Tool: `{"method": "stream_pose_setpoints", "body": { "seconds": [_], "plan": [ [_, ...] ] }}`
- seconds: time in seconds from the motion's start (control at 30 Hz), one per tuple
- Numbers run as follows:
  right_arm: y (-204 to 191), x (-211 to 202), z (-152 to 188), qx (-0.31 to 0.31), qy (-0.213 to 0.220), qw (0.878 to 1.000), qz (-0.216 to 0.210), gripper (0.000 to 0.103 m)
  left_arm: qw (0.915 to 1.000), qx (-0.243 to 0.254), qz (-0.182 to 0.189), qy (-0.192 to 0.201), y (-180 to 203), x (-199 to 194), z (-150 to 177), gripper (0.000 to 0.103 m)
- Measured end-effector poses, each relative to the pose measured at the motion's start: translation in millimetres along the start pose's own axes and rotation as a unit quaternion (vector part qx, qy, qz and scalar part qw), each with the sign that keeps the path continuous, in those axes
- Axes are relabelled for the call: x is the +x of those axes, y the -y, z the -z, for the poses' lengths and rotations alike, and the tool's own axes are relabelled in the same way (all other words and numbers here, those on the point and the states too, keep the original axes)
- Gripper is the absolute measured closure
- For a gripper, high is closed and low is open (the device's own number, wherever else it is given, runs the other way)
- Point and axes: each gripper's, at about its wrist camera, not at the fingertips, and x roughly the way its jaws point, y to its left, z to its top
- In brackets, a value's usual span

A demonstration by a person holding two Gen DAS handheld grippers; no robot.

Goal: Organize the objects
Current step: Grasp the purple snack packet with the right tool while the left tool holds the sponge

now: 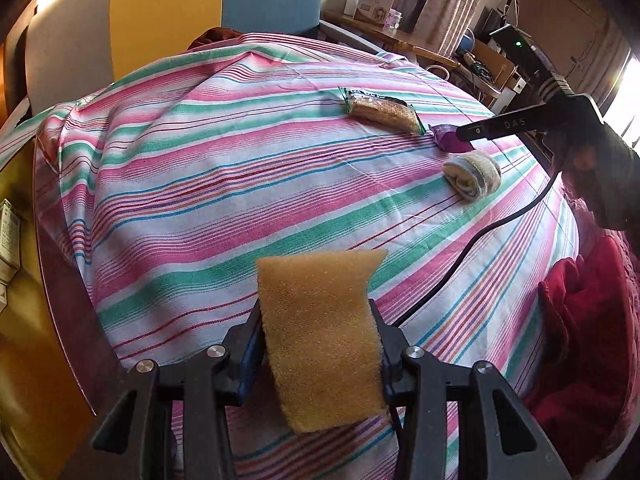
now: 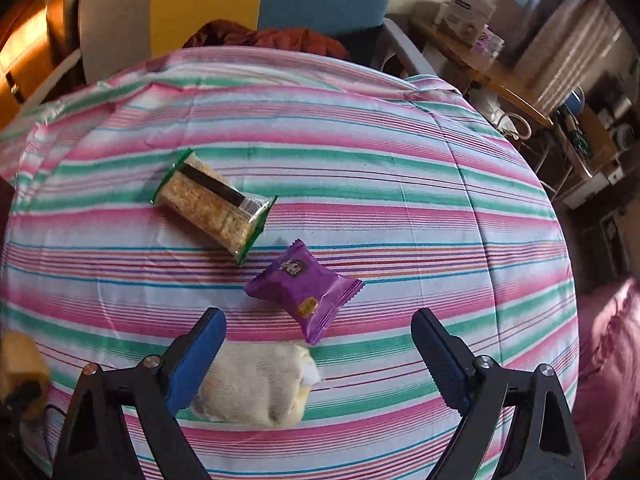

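My left gripper (image 1: 320, 344) squeezes a sponge (image 1: 320, 332). My right gripper (image 2: 320, 356) is wide apart over a rolled sock (image 2: 256, 384). Just past the sock lies a purple packet (image 2: 304, 288), then a cracker pack (image 2: 216, 204).

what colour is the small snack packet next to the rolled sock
Purple, with a small orange mark near one end. The snack packet shows best in the right wrist view.

Our left gripper (image 1: 320, 344) points steeply down, its fingers (image 1: 250, 340) clamped on a sponge (image 1: 320, 332). Our right gripper (image 2: 318, 352) also tilts downward, fingers (image 2: 200, 356) spread wide, nothing pressed between them.
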Motion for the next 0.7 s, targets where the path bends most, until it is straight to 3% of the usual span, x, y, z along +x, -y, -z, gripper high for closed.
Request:
{"method": "stream_pose_setpoints", "body": {
  "seconds": [0.17, 0.27, 0.37, 0.57, 0.7],
  "plan": [
    [-13.6, 25.5, -13.8, -0.078, -0.033, 0.996, 0.012, 0.01, 1.0, -0.004, 0.003, -0.001, -1.1, 1.1, -0.2, 0.058],
    [-15.6, 40.9, -19.7, -0.09, -0.048, 0.995, 0.021, 0.012, 1.0, -0.001, 0.002, 0.0, -0.6, 1.8, 0.2, 0.057],
    [-11.9, 54.6, -17.7, -0.061, -0.07, 0.996, -0.004, 0.056, 1.0, 0.0, 0.001, 0.001, -0.7, 2.8, 0.6, 0.057],
    [-20.8, 36.4, -1.5, 0.002, -0.042, 0.997, -0.072, 0.056, 1.0, -0.001, -0.001, 0.003, -0.3, 0.8, 2.5, 0.057],
    [-36.8, 14.8, 7.2, 0.04, -0.01, 0.99, -0.133, 0.056, 0.9999, 0.006, -0.01, 0.006, 3.1, -5.9, 6.6, 0.058]
  ]
}}
